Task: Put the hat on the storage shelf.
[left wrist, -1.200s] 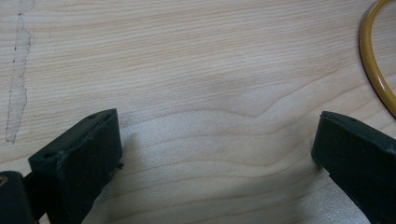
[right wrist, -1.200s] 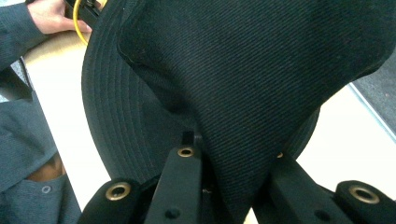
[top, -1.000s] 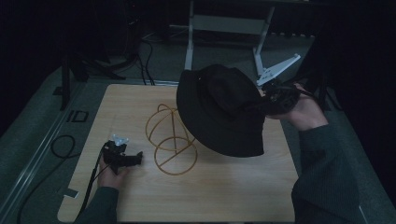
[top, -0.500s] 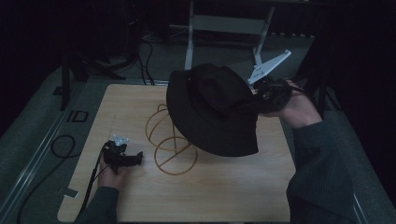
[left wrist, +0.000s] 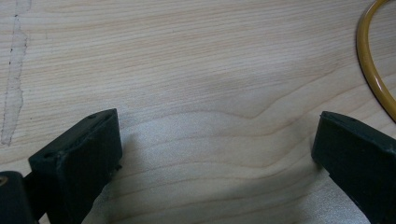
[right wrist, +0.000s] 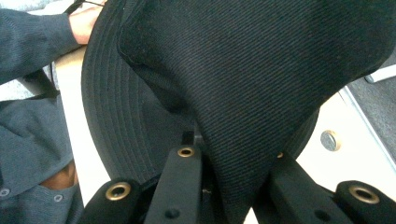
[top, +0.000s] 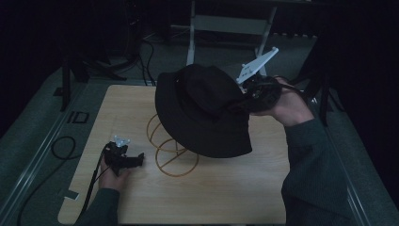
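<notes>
A black brimmed hat (top: 202, 110) hangs in the air over the gold wire stand (top: 171, 150) on the wooden table (top: 226, 197). My right gripper (top: 244, 96) is shut on the hat's crown from the right side, and the fabric (right wrist: 261, 84) bunches between its jaws in the right gripper view. My left gripper (top: 136, 161) rests on the table left of the stand, open, with bare wood (left wrist: 210, 93) between its jaws. A curve of the stand's ring (left wrist: 371, 65) shows at the right edge of the left gripper view.
The table's edges drop to a grey floor with cables (top: 61, 146) at the left. A metal frame (top: 230, 23) stands behind the table. The person's sleeve (top: 310, 174) covers the table's right side.
The right gripper has carried the hat leftward, so it now hangs more squarely over the wire stand. The left gripper has stayed put.
</notes>
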The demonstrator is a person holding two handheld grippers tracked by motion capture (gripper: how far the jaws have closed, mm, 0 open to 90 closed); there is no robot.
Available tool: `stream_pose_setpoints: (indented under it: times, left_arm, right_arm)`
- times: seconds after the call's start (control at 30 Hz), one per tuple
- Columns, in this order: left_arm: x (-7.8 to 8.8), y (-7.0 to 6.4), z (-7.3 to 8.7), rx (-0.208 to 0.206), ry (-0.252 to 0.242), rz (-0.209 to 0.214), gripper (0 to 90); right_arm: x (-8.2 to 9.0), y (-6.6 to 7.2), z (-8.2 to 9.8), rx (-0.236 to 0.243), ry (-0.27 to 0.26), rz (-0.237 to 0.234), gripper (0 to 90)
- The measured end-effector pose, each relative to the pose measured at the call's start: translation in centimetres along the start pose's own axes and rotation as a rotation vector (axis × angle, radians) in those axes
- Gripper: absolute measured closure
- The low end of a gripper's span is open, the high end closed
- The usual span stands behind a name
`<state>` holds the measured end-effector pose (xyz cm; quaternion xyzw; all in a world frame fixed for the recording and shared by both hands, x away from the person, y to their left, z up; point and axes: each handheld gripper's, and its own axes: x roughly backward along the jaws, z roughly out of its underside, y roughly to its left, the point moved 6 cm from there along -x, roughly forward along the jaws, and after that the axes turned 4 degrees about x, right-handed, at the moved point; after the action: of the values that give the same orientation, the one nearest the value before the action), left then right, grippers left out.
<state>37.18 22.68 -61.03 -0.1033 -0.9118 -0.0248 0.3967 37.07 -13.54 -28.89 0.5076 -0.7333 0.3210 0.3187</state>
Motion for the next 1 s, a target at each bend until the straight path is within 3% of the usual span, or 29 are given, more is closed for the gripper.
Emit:
stream_pose_setpoints:
  times: [0.67,1.0]
  left_arm:
    - [-0.1,-0.1,-0.1,0.001,-0.003,0.001,1.8]
    - [-0.1,-0.1,-0.1,-0.001,-0.005,-0.002,1.8]
  right_arm:
    - [-2.4,-0.3,-2.3,0.102,0.036,-0.044,84.8]
    - [-3.5,-0.2,-3.0,0.128,0.047,-0.063,84.8]
